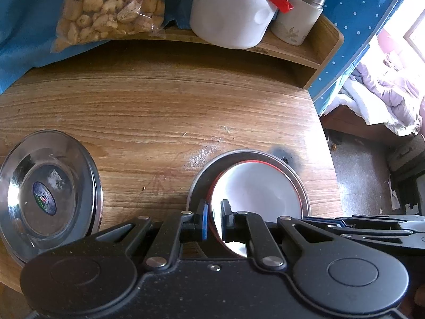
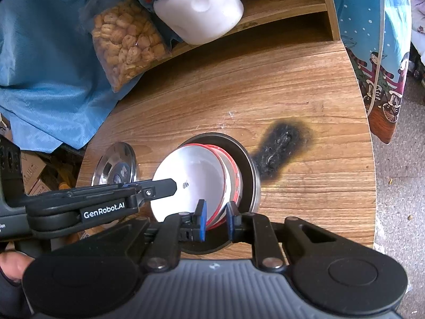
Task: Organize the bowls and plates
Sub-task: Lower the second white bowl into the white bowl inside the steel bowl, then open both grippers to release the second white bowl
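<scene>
- Bowl (image 2: 196, 183): white inside with a red band outside, it is sitting in a steel plate (image 2: 249, 164) on the wooden table (image 1: 159, 106), just beside a black scorch mark (image 2: 281, 143).
- Your left gripper (image 1: 214, 219) is pinching the bowl's near rim, one blue pad (image 1: 204, 222) outside the red edge and the other inside the white wall.
- Your right gripper (image 2: 217, 219) is straddling the bowl's rim on the other side, its fingers only slightly parted; you cannot tell from these views whether the pads are pressing on it.
- A second steel plate (image 1: 47, 191) with a round sticker in its middle is lying well apart to the left of the bowl.
- Behind, a bag of pale snacks (image 1: 111, 5), a white jug (image 1: 228, 18) with a red handle and a lidded white cup (image 1: 297, 16) are resting by the raised shelf.
</scene>
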Demonstrator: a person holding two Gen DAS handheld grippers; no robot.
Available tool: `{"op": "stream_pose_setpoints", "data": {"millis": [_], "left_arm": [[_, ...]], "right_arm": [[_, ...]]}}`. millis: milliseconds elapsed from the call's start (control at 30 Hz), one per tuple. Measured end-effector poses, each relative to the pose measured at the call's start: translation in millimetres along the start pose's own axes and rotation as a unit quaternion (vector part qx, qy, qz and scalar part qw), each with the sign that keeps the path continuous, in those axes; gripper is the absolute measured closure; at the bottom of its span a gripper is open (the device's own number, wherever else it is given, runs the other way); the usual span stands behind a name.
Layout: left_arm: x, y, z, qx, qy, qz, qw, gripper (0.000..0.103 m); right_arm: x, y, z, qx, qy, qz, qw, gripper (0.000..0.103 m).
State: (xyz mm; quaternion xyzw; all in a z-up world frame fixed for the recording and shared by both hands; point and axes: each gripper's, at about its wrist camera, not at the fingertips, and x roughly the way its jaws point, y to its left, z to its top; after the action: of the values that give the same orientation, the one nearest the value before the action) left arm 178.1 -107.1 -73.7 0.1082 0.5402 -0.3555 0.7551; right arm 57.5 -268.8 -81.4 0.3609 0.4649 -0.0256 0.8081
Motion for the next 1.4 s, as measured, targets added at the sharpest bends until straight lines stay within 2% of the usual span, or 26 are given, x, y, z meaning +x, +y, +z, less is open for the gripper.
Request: {"op": "stream_pose_setpoints", "data": {"millis": [333, 767, 1000, 1100, 1133, 1167, 1200, 1333, 1400], "left_arm": [[0.5, 0.7, 0.7, -0.002, -0.004, -0.006, 1.0, 0.094], [-1.1, 1.5, 1.6, -0.017, -0.007, -0.017, 0.9997, 0.085], [-5.1, 8.4, 2.6, -0.047, -0.006, -0.028, 0.9985, 0.081], [-9.6, 11.0, 3.3, -0.058, -0.012, -0.028, 0.9979, 0.064], [-12.2, 13.3, 3.5, -0.065, -0.016, -0.031, 0.9973, 0.052], [-15.0, 15.9, 3.6, -0.074, -0.021, -0.036, 0.9964, 0.041], [-18.1, 19.5, 3.7, -0.087, -0.027, -0.041, 0.995, 0.038], [-27.4, 36.0, 3.2, -0.136, -0.047, -0.047, 0.9885, 0.018], [-29.6, 43.0, 2.8, -0.156, -0.05, -0.047, 0.9854, 0.008]], "right_arm": [[-0.8, -0.5, 0.6, 0.003, -0.002, -0.003, 1.0, 0.081], [-2.1, 2.1, 0.3, 0.0, -0.004, -0.009, 1.0, 0.079], [-5.8, 1.9, 0.5, 0.002, -0.008, -0.006, 1.0, 0.069], [-8.9, 4.0, 0.2, -0.002, -0.014, -0.009, 1.0, 0.062], [-10.9, 5.5, 0.2, -0.006, -0.018, -0.013, 1.0, 0.059], [-13.7, 8.3, 0.3, -0.014, -0.023, -0.018, 0.999, 0.053], [-15.9, 10.8, 0.3, -0.021, -0.027, -0.022, 0.999, 0.047], [-20.9, 16.2, 1.0, -0.036, -0.037, -0.033, 0.998, 0.037], [-21.9, 15.9, 1.7, -0.036, -0.039, -0.035, 0.998, 0.029]]}}
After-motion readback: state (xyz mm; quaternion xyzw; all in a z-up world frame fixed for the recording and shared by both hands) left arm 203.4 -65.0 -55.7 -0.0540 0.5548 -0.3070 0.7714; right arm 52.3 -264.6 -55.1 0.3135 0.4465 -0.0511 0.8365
